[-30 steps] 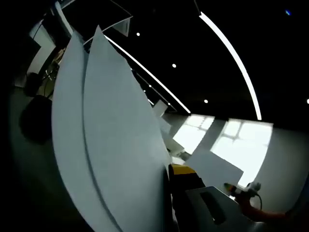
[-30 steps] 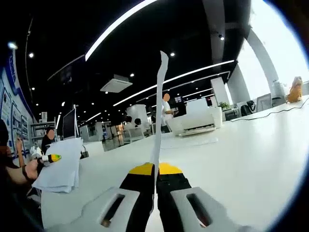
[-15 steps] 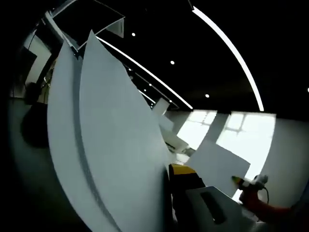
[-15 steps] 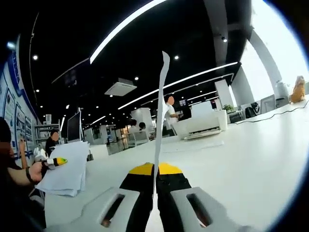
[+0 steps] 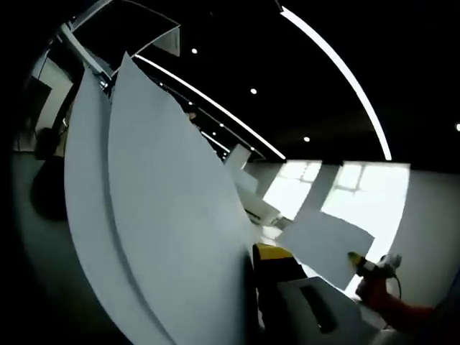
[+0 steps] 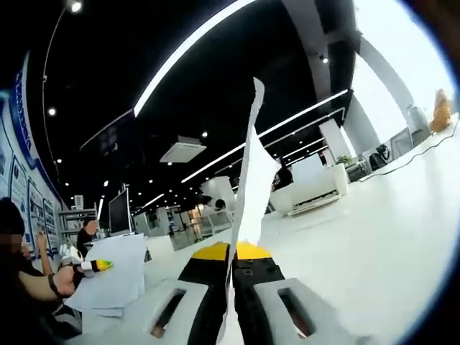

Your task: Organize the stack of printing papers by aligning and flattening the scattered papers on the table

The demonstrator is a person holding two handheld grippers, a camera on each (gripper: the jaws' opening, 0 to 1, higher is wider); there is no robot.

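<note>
A sheet (image 6: 248, 180) is clamped upright between the closed jaws of the right gripper (image 6: 231, 253); papers (image 5: 151, 223) are pinched on edge by the left gripper (image 5: 253, 253), above the table (image 6: 374, 215)

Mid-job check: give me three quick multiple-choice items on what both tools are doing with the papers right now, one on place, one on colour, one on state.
1. Where does the right tool grip its sheet?
A. At its bottom edge, sheet rising upright
B. At its top corner
C. Nowhere; sheet lies flat

2. What colour are the tips of the right tool?
A. Red
B. Yellow
C. Blue

3. How do the papers in the left tool stand?
A. Flat on the table
B. Rolled into a tube
C. Raised and bowed

Answers: 1 A, the sheet stands edge-on between the closed jaws. 2 B, yellow tips sit either side of the sheet. 3 C, the curved papers rise tall in the left gripper view.
</note>
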